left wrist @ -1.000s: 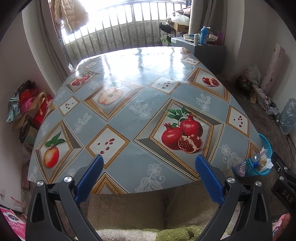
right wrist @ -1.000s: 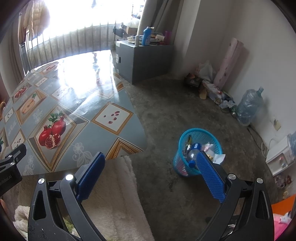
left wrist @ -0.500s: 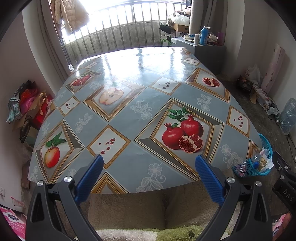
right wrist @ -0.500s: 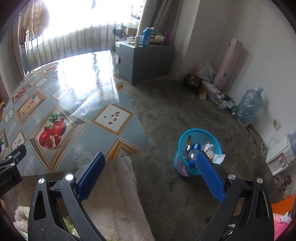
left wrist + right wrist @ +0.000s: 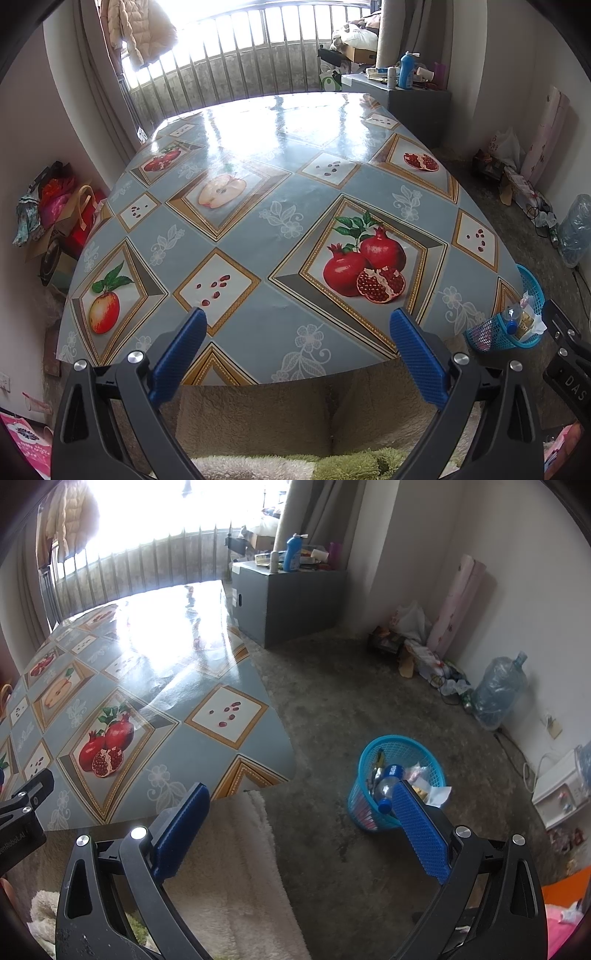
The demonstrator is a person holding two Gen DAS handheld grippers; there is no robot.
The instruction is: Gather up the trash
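almost nothing moved since a second ago: same framing in both views, both tools parked.

seen from the left wrist: left hand-held gripper spread wide, holding nothing, hovering at the near edge of the bench, probably kept back to survey the patterned cloth. no loose trash visible on that cloth. blue basket on the floor just past the bench's right corner, already stuffed with a bottle and wrappers.

seen from the right wrist: right hand-held gripper likewise wide open and empty, aimed off the bench toward the basket, which stands upright on the concrete floor. bottle poking out among the wrappers. likely near the end, or hunting for more along the far wall.
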